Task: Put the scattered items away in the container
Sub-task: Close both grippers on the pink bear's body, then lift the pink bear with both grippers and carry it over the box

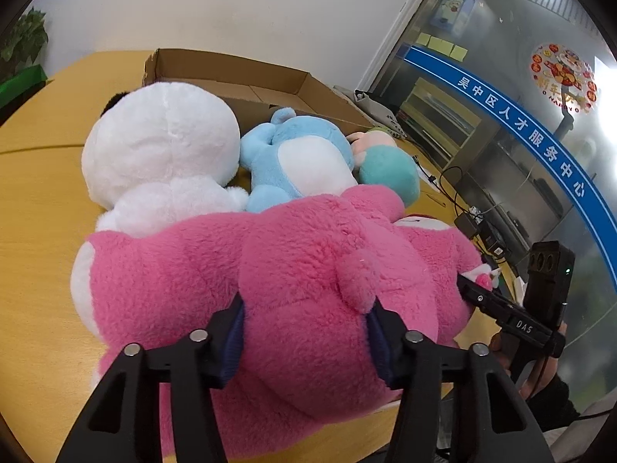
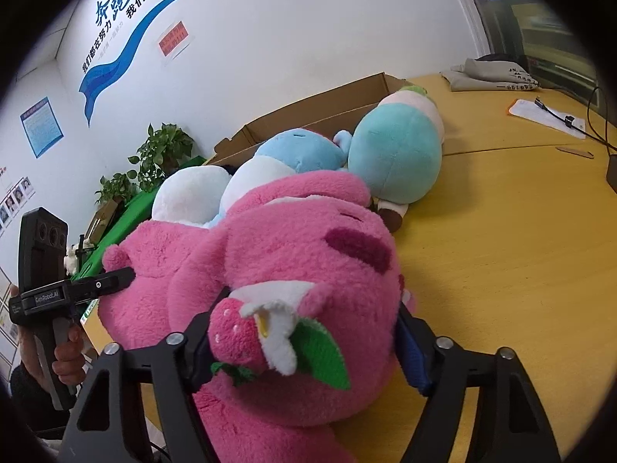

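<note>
While both grippers are squeezing the pink plush bear (image 1: 308,270), left gripper (image 1: 304,332) clamping its body, right gripper (image 2: 308,332) pinching its head, cardboard box (image 1: 246,77) waiting behind.

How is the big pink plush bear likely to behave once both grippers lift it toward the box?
The pink plush bear bulges around the left gripper, so it is probably soft and floppy. Fluffy pile suggests light for its size. With the right gripper pinching its head, limbs may sag.

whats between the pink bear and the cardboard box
Left wrist view: between the pink bear and cardboard box lie the white plush, blue plush and teal plush.
</note>
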Available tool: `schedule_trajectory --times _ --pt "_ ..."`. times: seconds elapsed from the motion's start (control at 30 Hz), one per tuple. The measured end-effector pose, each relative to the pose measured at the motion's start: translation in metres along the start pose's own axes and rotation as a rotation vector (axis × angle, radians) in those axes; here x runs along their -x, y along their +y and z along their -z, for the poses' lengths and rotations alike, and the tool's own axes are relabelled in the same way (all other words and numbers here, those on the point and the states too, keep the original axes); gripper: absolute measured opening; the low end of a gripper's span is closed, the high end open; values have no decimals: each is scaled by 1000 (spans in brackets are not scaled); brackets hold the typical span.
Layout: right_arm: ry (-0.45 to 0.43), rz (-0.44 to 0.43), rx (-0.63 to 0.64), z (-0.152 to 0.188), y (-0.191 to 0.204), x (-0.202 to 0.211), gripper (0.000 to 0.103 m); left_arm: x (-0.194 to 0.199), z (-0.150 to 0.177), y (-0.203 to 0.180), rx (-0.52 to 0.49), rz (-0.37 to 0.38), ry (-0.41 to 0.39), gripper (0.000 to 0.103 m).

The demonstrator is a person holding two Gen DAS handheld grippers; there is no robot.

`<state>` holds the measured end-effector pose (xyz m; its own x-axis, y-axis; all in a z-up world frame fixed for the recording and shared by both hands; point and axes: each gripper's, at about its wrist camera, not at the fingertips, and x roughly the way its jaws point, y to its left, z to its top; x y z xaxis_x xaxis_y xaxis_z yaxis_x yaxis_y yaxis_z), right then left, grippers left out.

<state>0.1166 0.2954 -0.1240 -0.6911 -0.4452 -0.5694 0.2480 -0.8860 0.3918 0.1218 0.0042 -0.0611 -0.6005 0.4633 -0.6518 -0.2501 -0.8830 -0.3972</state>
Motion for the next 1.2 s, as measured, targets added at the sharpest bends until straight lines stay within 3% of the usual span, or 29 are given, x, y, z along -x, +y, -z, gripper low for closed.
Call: schedule_trajectory --times 0.13,0.33,0.53,0.67,0.8,0.97,1.2 --pt "-43 0 38 -2 17 16 62 16 -2 -3 -3 8 0 47" --pt "-100 -24 52 -22 41 33 61 55 -32 -9 -41 22 -87 47" --pt "-209 -44 110 -81 67 41 60 77 -101 -8 -113 24 -190 47" --pt "-275 -35 166 -141 79 30 60 72 -164 0 -146 20 -237 47" --pt "-339 -31 213 -206 80 6 61 52 -234 12 -155 11 -263 47" --pt "-341 -31 205 -286 64 -42 60 11 -316 29 -149 -19 -283 47" --pt "-335 -2 199 -380 31 -117 60 -76 -404 66 -121 -28 -228 45"
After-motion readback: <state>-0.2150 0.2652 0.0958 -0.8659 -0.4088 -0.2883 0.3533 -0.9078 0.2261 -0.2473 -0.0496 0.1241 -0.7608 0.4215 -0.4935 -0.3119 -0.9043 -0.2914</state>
